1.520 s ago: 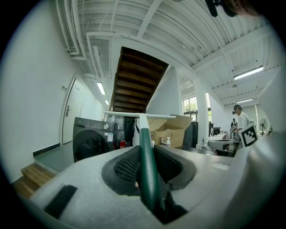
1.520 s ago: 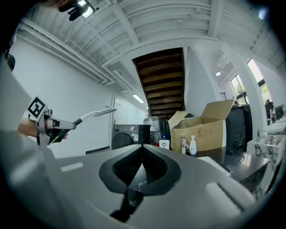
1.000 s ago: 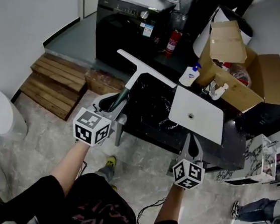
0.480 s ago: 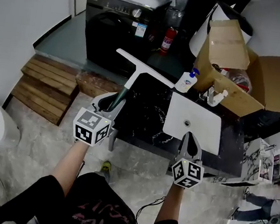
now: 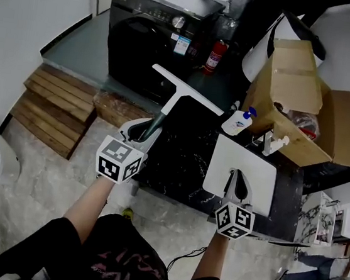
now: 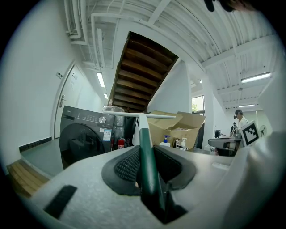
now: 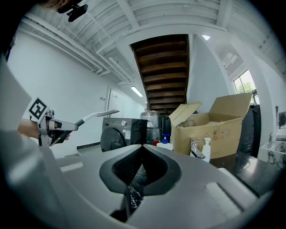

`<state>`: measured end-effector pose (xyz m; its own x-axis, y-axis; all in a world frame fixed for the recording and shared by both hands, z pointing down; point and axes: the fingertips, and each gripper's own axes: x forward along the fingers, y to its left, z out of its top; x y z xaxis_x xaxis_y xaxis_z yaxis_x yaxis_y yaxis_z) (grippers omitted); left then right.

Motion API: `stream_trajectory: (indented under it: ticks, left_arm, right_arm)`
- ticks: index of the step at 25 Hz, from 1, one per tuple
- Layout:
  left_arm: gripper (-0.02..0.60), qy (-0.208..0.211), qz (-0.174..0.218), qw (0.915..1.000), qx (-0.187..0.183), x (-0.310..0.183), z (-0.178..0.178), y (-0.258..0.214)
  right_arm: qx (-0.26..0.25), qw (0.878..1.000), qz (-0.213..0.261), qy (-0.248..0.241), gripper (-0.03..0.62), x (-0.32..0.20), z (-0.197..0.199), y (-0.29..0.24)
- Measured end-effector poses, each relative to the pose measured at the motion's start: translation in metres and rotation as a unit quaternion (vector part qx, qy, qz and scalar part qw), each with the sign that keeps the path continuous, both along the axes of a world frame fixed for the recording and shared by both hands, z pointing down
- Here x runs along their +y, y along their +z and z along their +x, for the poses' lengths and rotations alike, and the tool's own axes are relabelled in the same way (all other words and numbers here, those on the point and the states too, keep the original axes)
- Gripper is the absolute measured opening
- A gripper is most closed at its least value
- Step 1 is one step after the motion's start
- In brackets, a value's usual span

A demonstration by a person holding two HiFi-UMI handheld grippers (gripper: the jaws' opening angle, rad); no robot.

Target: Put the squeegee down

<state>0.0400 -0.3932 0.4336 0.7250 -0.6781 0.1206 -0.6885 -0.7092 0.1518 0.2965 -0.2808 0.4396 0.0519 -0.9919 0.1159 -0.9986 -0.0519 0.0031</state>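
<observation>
Your left gripper (image 5: 146,128) is clamped on the green handle of the one squeegee (image 5: 175,98). It's up in the air, white blade out past the far-left edge of the black counter (image 5: 179,156). Your right gripper (image 5: 239,183) has its jaws pressed together on nothing, over the single white sink (image 5: 258,156). There are two pump bottles, blue-capped bottle (image 5: 239,122) and white bottle (image 5: 277,144), beside one cardboard box (image 5: 300,101).

No legible print anywhere; sticker (image 5: 183,41) on the black washing machine (image 5: 142,21) too small to read
</observation>
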Motion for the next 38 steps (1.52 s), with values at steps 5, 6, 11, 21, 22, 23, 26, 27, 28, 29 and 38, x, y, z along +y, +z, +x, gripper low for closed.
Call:
stream_trajectory:
  ticks: [5, 6, 11, 21, 22, 23, 26, 27, 28, 29, 38]
  left_arm:
    - [0.097, 0.001, -0.005, 1.0000, 0.003, -0.020, -0.003, 0.001]
    - [0.097, 0.001, -0.006, 1.0000, 0.004, -0.022, -0.003, 0.002]
    - [0.097, -0.002, -0.011, 0.9999, 0.001, -0.028, -0.006, 0.003]
    - [0.097, -0.019, -0.014, 0.9996, -0.011, -0.023, 0.014, 0.008]
    - [0.097, -0.023, -0.015, 0.9995, -0.013, -0.022, 0.017, 0.008]
    - [0.097, -0.027, -0.015, 0.9994, -0.014, -0.021, 0.020, 0.007]
    - [0.097, -0.038, -0.014, 0.9990, -0.016, -0.018, 0.028, 0.005]
    - [0.097, -0.041, -0.014, 0.9989, -0.017, -0.017, 0.032, 0.004]
    - [0.097, -0.045, -0.014, 0.9987, -0.017, -0.016, 0.036, 0.004]
    - [0.097, -0.048, -0.014, 0.9986, -0.018, -0.015, 0.040, 0.004]
    - [0.097, -0.054, -0.022, 0.9977, -0.035, -0.014, 0.069, 0.015]
  right_arm:
    - [0.004, 1.000, 0.001, -0.007, 0.009, -0.026, -0.007, -0.004]
    - [0.003, 1.000, 0.001, -0.008, 0.009, -0.028, -0.007, -0.003]
    - [-0.002, 1.000, -0.001, -0.009, 0.009, -0.036, -0.008, -0.001]
    - [-0.015, 0.999, 0.000, -0.031, 0.009, -0.047, 0.013, 0.002]
    - [-0.017, 0.999, -0.001, -0.034, 0.009, -0.048, 0.016, 0.003]
    - [-0.019, 0.999, -0.002, -0.037, 0.009, -0.049, 0.020, 0.003]
    - [-0.022, 0.999, -0.003, -0.047, 0.009, -0.052, 0.031, 0.003]
    - [-0.023, 0.998, -0.002, -0.051, 0.009, -0.052, 0.034, 0.002]
    - [-0.023, 0.998, 0.000, -0.055, 0.009, -0.052, 0.038, 0.001]
    - [-0.023, 0.998, 0.002, -0.059, 0.009, -0.052, 0.041, 0.000]
    - [-0.026, 0.997, 0.011, -0.076, 0.009, -0.053, 0.062, -0.001]
